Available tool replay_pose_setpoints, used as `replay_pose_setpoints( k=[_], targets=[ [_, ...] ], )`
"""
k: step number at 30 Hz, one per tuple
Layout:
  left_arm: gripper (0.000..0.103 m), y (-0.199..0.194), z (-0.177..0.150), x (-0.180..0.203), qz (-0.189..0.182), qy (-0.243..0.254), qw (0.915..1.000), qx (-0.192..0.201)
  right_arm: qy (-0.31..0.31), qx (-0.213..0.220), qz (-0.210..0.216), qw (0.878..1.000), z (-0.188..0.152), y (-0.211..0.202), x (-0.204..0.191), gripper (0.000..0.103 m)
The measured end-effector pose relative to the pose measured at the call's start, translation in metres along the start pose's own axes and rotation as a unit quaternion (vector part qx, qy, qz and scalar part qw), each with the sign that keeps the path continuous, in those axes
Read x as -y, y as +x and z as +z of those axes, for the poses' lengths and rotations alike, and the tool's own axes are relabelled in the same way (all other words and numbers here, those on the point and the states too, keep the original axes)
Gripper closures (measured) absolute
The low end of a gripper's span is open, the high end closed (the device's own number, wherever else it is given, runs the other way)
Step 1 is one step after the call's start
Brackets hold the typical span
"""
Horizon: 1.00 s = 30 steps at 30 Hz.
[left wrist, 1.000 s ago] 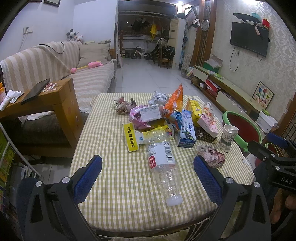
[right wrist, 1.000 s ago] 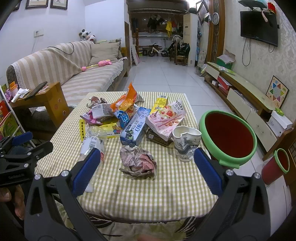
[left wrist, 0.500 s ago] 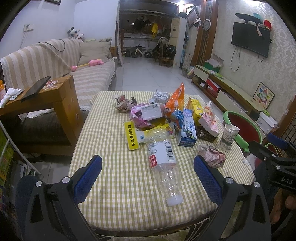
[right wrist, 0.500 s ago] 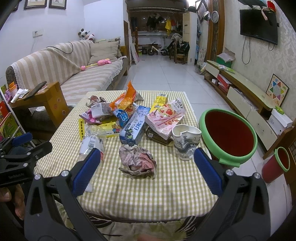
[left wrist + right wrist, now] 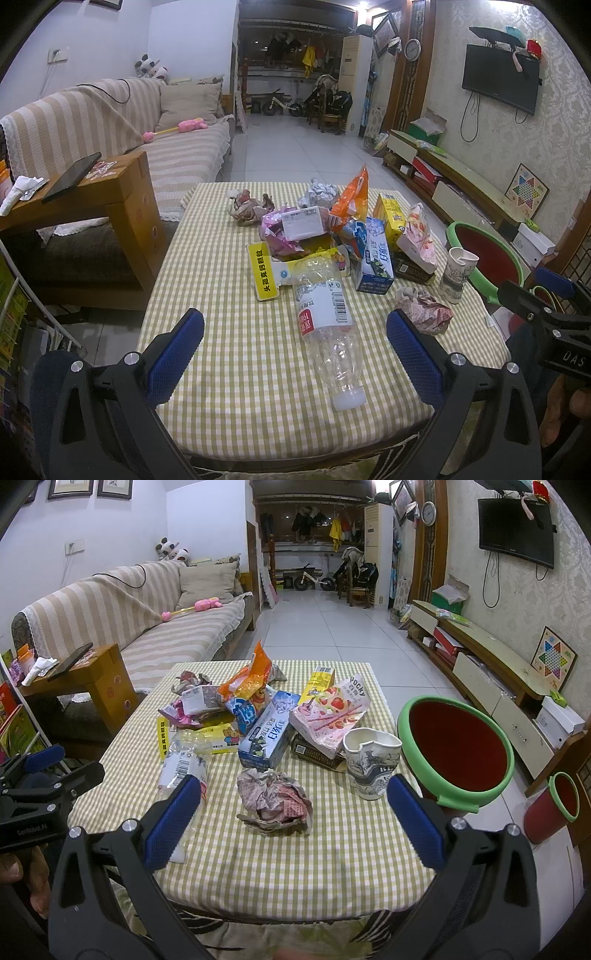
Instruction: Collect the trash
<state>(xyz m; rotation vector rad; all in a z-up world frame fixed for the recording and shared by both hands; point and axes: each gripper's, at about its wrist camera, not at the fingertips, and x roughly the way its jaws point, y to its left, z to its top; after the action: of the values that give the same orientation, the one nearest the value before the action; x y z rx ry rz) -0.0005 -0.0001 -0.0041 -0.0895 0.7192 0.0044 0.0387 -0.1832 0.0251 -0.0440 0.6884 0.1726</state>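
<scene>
The tabletop (image 5: 332,856), covered with a checked cloth, carries all the trash, heaped mostly toward its middle and far half, so the near strip is left bare for an approach. At its right edge a large green-rimmed red bin (image 5: 458,751) is stood, mouth tilted toward the heap, presumably so that items can be dropped in with a short carry; a smaller bin of the same colours (image 5: 554,805) is set on the floor beyond it.

Both tools are held low at the near edge, apart from everything. The left tool (image 5: 295,354) is seen spread wide and empty, aligned with the clear plastic bottle (image 5: 327,321) that lies on its side with its cap toward the camera. The right tool (image 5: 293,819) is likewise spread and empty, framing the crumpled paper wad (image 5: 275,801), with the dented paper cup (image 5: 371,762) standing just beside the big bin.

The blue carton (image 5: 267,734) and pink Pocky wrapper (image 5: 328,716) are stacked behind, leaning on one another. Nothing is judged collected yet; the nearest loose pieces are likely taken first.
</scene>
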Motion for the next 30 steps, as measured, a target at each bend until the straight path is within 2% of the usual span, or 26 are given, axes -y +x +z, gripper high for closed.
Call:
replay_pose_setpoints(
  k=[17,23,30],
  targets=[
    [0.008,0.004,0.002,-0.002,-0.004,-0.008,0.9999,-0.011,0.017,-0.01,-0.001,1.0,0.002,0.005,0.008,0.004],
    [0.008,0.02,0.004,-0.002,-0.015,-0.02,0.9989,-0.04,0.039,-0.031,-0.009,0.999,0.008,0.023,0.023,0.004],
    [0.008,0.053,0.006,0.012,-0.028,-0.017,0.9948,-0.097,0.061,-0.065,-0.021,0.996,0.016,0.055,0.051,0.004]
  ],
)
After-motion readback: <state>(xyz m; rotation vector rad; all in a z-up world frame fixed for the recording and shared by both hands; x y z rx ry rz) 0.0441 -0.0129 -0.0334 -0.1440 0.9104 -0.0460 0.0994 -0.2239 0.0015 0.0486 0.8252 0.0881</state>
